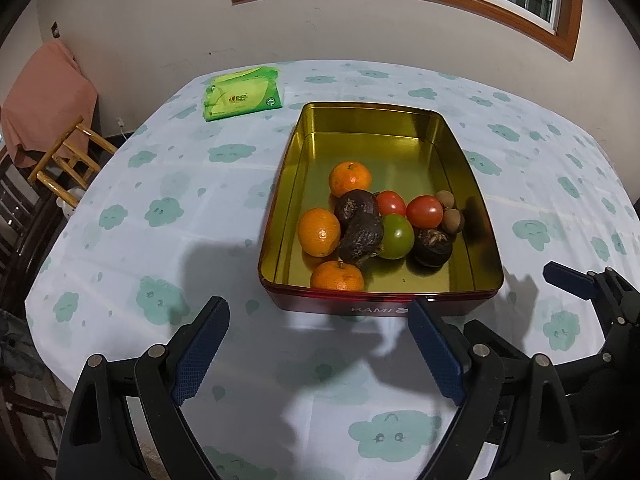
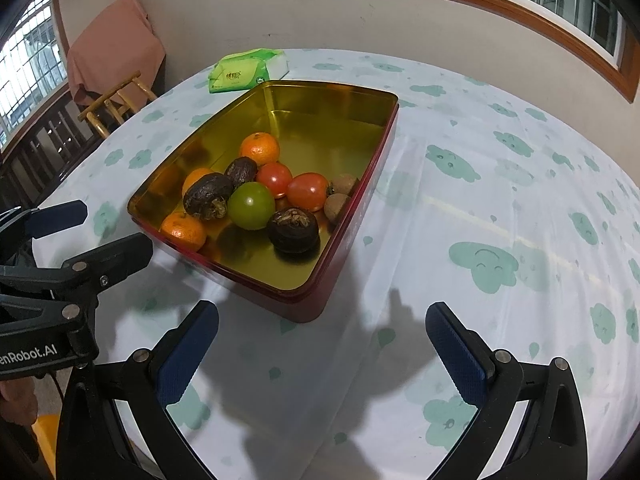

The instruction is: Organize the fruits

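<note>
Left wrist view shows the left gripper (image 1: 318,344) at the bottom of the frame with its jaws spread and nothing between them, just short of a red tin (image 1: 476,200) with a gold inside at centre, whose near wall reads "BAMI". Oranges (image 1: 319,232), tomatoes (image 1: 425,211) and dark wrinkled fruits (image 1: 433,246) crowd its near half, and a green tissue pack (image 1: 242,94) with unreadable print lies at upper left on the cloud-print tablecloth (image 1: 160,184). Right wrist view shows the right gripper (image 2: 322,340) at the bottom, jaws likewise spread and empty, while black gear at the lower left edge carries the partial text "enRobot.AI".
</note>
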`<state>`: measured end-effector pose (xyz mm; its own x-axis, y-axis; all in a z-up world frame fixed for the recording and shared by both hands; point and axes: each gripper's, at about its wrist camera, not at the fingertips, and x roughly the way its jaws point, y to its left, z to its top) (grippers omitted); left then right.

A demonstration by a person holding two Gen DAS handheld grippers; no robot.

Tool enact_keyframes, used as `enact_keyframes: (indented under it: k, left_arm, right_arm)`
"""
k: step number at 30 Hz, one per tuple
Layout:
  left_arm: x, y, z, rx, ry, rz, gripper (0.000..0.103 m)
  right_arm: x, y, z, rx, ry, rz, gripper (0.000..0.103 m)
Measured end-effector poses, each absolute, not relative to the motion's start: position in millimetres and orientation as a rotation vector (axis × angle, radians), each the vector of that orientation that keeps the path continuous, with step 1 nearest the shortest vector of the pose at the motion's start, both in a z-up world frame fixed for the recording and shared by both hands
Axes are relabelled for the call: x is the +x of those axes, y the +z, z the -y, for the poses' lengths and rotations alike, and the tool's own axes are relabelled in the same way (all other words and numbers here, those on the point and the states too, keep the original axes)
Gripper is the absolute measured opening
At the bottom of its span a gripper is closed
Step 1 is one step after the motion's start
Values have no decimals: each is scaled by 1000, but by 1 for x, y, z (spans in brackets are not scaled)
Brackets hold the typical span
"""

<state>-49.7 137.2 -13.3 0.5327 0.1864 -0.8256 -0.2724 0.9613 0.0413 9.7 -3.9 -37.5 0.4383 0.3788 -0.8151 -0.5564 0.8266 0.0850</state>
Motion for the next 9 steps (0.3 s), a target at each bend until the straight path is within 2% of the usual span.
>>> enact_keyframes:
  k: [5, 9]
  left_arm:
    - [-48, -14, -138, -121, 265, -988, 89]
    - [-47, -13, -143, -140, 275, -991, 95]
  right_arm:
    - [9, -37, 1, -215, 592, -955, 103]
    - [10, -37, -1, -218, 594, -958, 103]
